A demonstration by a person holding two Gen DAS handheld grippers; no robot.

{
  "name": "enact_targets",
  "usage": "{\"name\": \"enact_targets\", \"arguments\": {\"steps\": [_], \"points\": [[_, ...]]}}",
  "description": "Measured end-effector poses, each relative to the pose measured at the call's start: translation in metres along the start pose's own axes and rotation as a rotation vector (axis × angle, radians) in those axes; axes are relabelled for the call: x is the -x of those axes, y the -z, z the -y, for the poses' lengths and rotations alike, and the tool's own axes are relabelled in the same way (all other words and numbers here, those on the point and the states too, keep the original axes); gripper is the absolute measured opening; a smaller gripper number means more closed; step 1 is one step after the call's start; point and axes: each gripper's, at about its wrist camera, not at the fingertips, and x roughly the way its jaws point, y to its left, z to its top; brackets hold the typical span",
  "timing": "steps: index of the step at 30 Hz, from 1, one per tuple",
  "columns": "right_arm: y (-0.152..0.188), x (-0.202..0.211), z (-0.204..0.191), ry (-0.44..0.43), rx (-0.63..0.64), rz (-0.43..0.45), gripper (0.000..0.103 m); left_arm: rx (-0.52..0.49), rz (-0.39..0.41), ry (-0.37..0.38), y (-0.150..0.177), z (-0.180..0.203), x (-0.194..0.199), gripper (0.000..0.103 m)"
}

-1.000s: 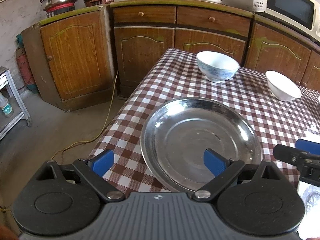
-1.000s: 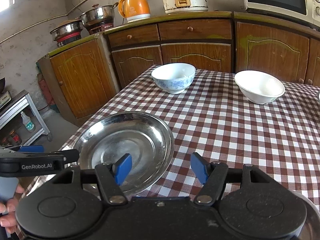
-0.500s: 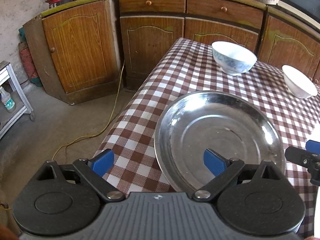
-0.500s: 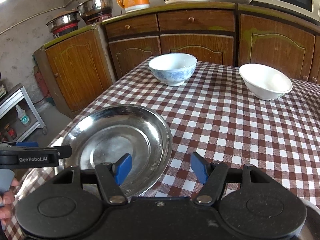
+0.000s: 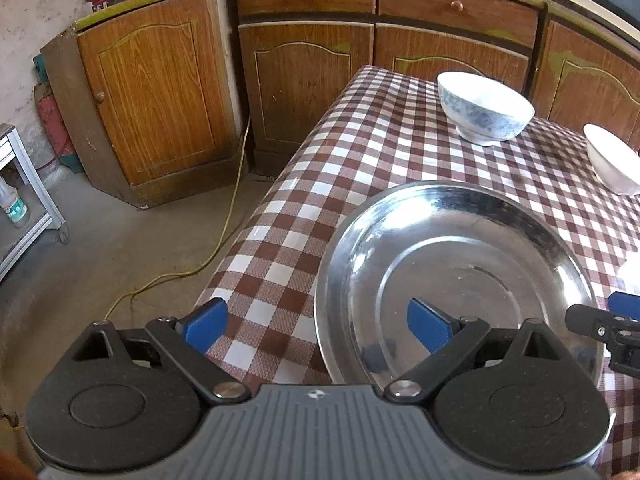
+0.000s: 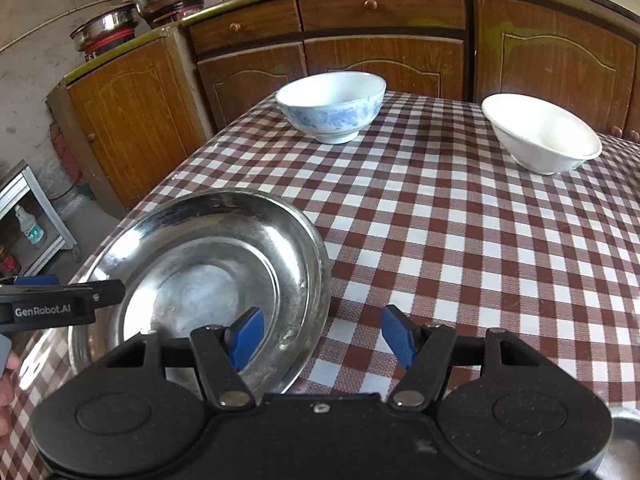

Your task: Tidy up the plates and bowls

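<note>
Plate (image 6: 200, 280) sits lower left of the right view at the table (image 6: 460, 240) edge, both grippers, left (image 5: 316, 324) and right (image 6: 320, 334), released and straddling opposite rims, so I'd seat a pad under each rim before clenching, keeping it level.

Checked-cloth table (image 6: 460, 240) with steel plate (image 6: 208, 264), blue-patterned bowl (image 6: 332, 106), white bowl (image 6: 540, 132).
</note>
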Motion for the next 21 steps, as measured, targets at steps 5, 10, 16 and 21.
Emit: {"name": "enact_targets", "arguments": {"steps": [5, 10, 16, 21], "points": [[-0.002, -0.01, -0.003, 0.002, 0.006, -0.006, 0.078, -0.001, 0.0, 0.005, -0.002, -0.001, -0.008, 0.098], [-0.005, -0.017, 0.001, -0.004, -0.029, -0.007, 0.078, -0.005, -0.008, 0.019, -0.004, 0.0, -0.016, 0.089], [-0.009, -0.02, 0.001, -0.03, -0.045, 0.003, 0.076, -0.015, 0.022, 0.027, -0.004, 0.001, -0.018, 0.073], [-0.01, -0.021, -0.005, -0.048, -0.033, 0.006, 0.041, -0.039, 0.038, 0.061, -0.005, 0.004, -0.016, 0.043]]}}
